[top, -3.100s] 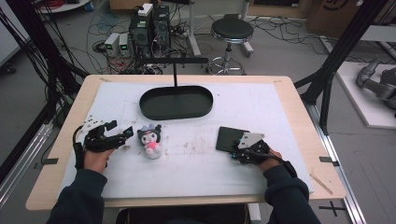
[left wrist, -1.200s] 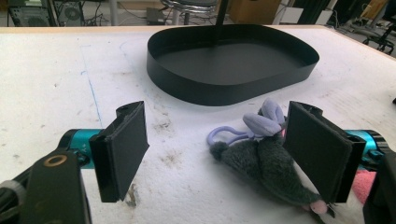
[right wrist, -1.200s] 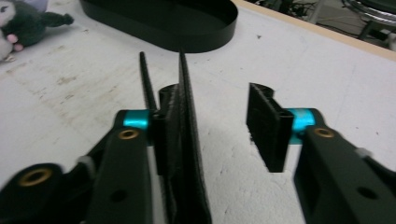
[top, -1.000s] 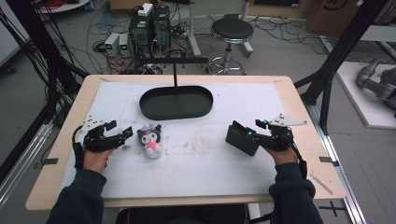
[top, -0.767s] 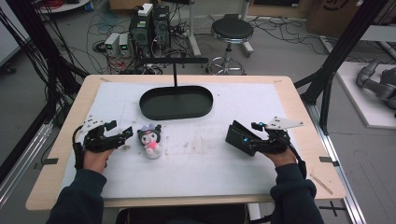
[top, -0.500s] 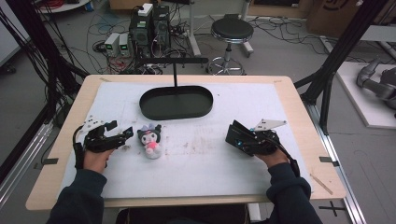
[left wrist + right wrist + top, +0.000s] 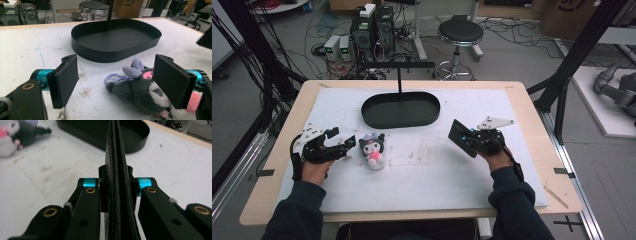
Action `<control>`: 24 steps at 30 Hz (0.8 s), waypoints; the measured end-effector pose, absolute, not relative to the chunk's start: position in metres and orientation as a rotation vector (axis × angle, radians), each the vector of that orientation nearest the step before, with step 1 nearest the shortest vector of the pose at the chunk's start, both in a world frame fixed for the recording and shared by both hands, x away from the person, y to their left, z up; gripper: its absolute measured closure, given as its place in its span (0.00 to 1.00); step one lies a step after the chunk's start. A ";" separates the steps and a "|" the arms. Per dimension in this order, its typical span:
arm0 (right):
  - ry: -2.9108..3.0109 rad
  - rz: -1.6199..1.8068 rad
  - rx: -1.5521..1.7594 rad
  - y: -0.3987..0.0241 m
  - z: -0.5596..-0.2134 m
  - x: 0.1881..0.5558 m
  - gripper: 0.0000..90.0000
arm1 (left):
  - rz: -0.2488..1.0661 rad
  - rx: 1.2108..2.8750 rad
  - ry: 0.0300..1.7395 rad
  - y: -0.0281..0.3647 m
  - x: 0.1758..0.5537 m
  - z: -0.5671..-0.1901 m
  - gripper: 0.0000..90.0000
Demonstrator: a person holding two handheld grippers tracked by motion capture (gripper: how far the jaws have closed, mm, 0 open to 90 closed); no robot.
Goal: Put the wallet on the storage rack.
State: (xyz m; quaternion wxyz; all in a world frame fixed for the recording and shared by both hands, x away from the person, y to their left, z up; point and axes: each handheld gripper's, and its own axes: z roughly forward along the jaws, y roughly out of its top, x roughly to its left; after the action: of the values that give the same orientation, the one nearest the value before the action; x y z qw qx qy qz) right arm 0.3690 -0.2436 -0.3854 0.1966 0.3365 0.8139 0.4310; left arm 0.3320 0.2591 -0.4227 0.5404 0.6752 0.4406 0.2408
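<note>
Right gripper [image 7: 472, 141] fingers have just been closing, now pinching a flat black stitched wallet [image 7: 117, 170] edge-on, lifted right of the oval black tray [image 7: 401, 109]; left gripper [image 7: 117, 82] fingers spread, straddling the fuzzy grey plush toy [image 7: 140, 92] lying on the counter [image 7: 422, 170] left of that tray.

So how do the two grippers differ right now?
The left gripper stands open with nothing between its pads, the plush toy lying on the table just beyond them; the right gripper, whose jaws have just been closing, is shut on a flat black wallet. The left rests low by the toy; the right holds the wallet tilted, clear of the table. Both sit in front of the black tray.
</note>
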 end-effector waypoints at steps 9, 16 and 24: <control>2.257 1.266 0.913 -0.188 -0.364 0.421 0.88 | 0.575 1.620 1.033 0.257 0.332 -0.423 0.23; 2.213 1.212 0.916 -0.142 -0.360 0.462 0.88 | 0.574 1.616 1.034 0.258 0.332 -0.423 0.23; 2.192 1.100 0.963 -0.111 -0.375 0.497 0.88 | 0.562 1.597 1.038 0.261 0.330 -0.422 0.23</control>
State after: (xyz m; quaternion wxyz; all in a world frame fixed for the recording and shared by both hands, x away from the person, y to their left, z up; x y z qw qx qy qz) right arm 0.4970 -0.1107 -0.3748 0.2507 0.3538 0.8054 0.4041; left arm 0.3304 0.2609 -0.4223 0.5463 0.6734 0.4379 0.2373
